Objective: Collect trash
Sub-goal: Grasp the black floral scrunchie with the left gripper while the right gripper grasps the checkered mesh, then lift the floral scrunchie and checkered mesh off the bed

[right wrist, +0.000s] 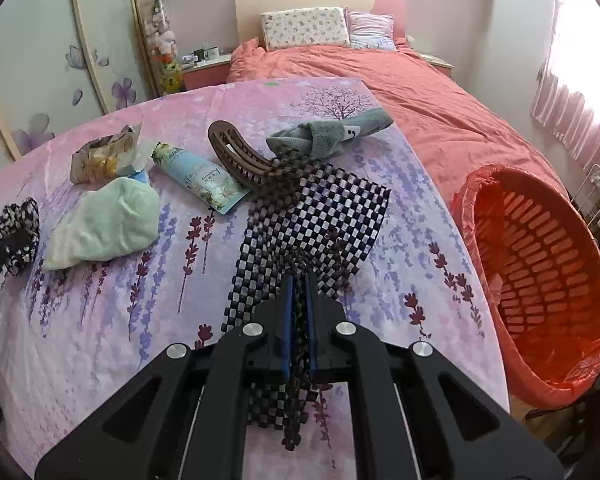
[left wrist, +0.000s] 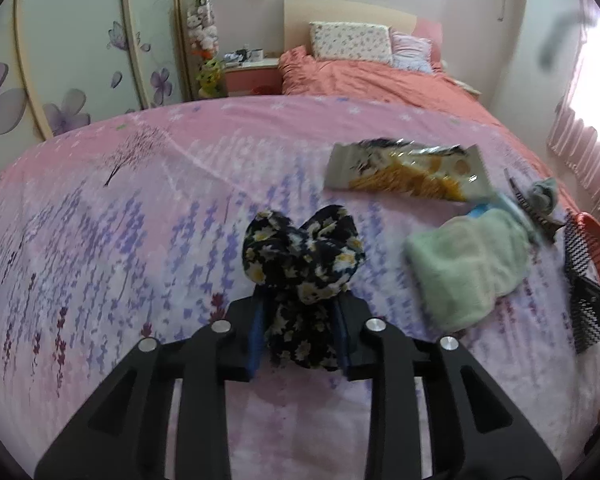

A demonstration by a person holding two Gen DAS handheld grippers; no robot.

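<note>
Two handheld grippers work over a pink lavender-print bedsheet [right wrist: 100, 320]. The left gripper [left wrist: 300, 320] is clamped on a dark floral scrunchie [left wrist: 304, 256], held above the sheet. The right gripper [right wrist: 299, 320] pinches a black mesh mat [right wrist: 320, 216] — it hangs beside a red-lined trash basket [right wrist: 540, 264]. On the sheet lie a snack wrapper [left wrist: 408, 176], a green cloth [right wrist: 108, 224], a cream tube [right wrist: 200, 180], a brown hair clip [right wrist: 236, 152] and a grey sock [right wrist: 328, 132].

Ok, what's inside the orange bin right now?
The orange bin shows only its red liner and slotted walls; no trash visible. Its near rim hides the bottom corner.
</note>
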